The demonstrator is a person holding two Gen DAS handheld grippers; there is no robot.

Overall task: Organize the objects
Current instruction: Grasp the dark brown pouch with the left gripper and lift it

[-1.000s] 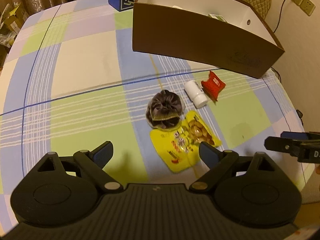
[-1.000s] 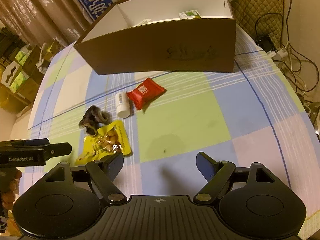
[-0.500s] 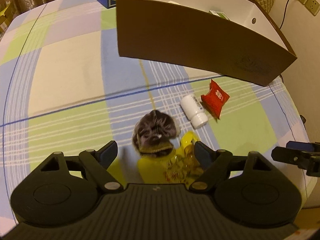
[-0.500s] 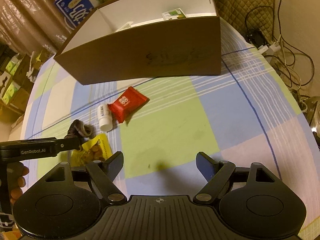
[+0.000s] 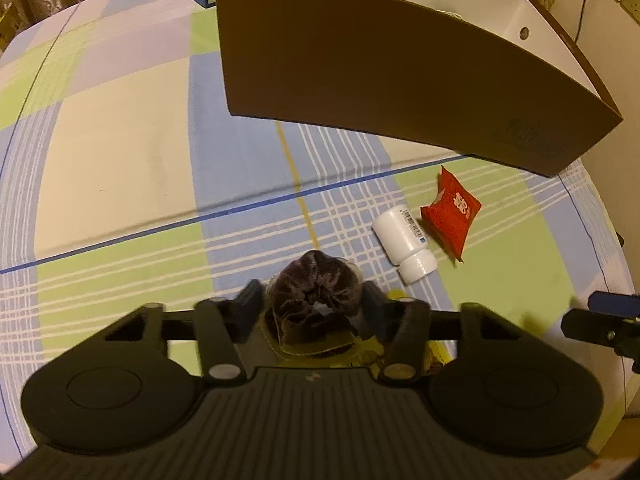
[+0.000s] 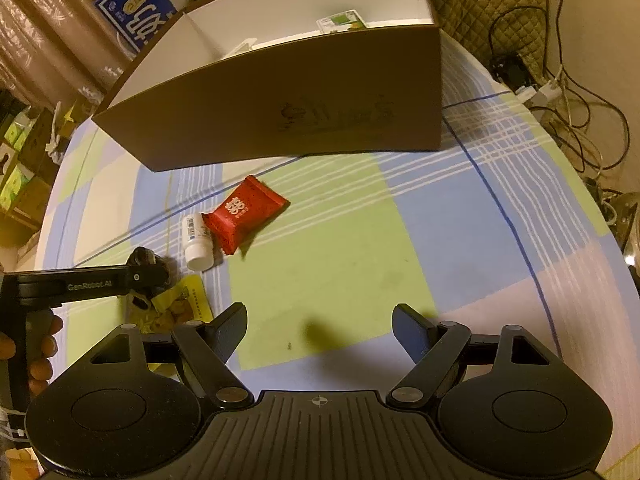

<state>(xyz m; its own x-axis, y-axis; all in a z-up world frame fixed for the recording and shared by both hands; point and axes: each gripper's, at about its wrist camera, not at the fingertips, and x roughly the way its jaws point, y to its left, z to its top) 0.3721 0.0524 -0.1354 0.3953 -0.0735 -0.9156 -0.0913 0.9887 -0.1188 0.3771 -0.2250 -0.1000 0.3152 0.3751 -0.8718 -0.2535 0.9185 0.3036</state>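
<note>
A dark velvet scrunchie (image 5: pixel 316 284) lies on the checked tablecloth (image 5: pixel 120 160), and my left gripper (image 5: pixel 312 300) is shut on it, one finger pressing each side. Under it a yellow snack packet (image 6: pixel 188 300) is mostly hidden. A white bottle (image 5: pixel 406 246) lies on its side beside a red packet (image 5: pixel 452 212), both in front of the open brown box (image 5: pixel 380 80). My right gripper (image 6: pixel 320 328) hovers open over bare cloth, to the right of the red packet (image 6: pixel 244 212) and the bottle (image 6: pixel 196 240). The right wrist view shows the left gripper (image 6: pixel 144 276) low over the scrunchie.
The box (image 6: pixel 280 112) holds a few small items. A blue carton (image 6: pixel 136 20) stands behind it. Cables and a power strip (image 6: pixel 560 80) lie beyond the table's right edge, and cartons (image 6: pixel 16 168) sit on the floor at left. A hand (image 6: pixel 40 344) holds the left gripper.
My left gripper has moved forward and down over the scrunchie and its fingers have come together on it. The right gripper has drifted slightly forward, still open.
</note>
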